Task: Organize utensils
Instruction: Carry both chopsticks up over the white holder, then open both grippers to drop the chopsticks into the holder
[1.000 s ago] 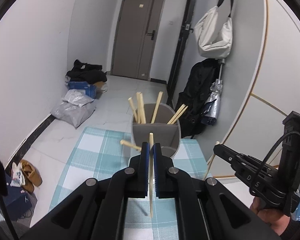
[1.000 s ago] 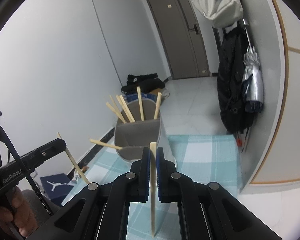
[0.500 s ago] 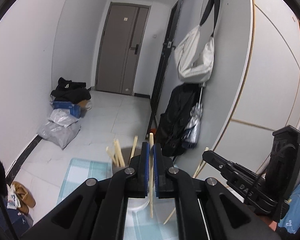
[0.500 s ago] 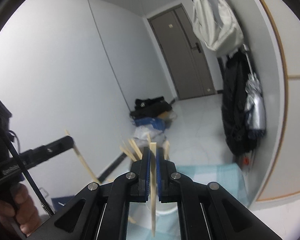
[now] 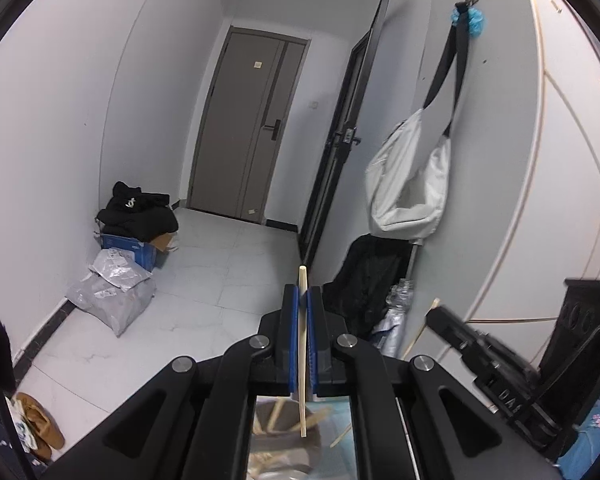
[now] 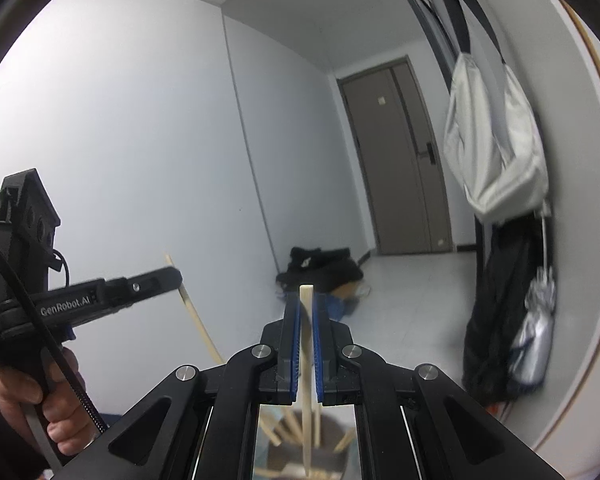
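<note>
Wooden chopsticks mostly gathered already: several standing in the grey holder [image 6: 300, 452] directly beneath both tools, 2 more left to drop in. Left tool [image 5: 302, 344] clamped narrow on 1 upright chopstick [image 5: 302, 356], lower tip hanging over the holder's mouth; right tool [image 6: 306, 344] likewise closed on its own chopstick [image 6: 307, 360]. Ahead of the tools, pale tiled floor [image 5: 228, 280], white walls, grey door [image 5: 252, 128]. To the right, hanging grey bag [image 5: 412, 184]. Under the holder, a glimpse of blue checked cloth [image 5: 340, 420] on the desk.
</note>
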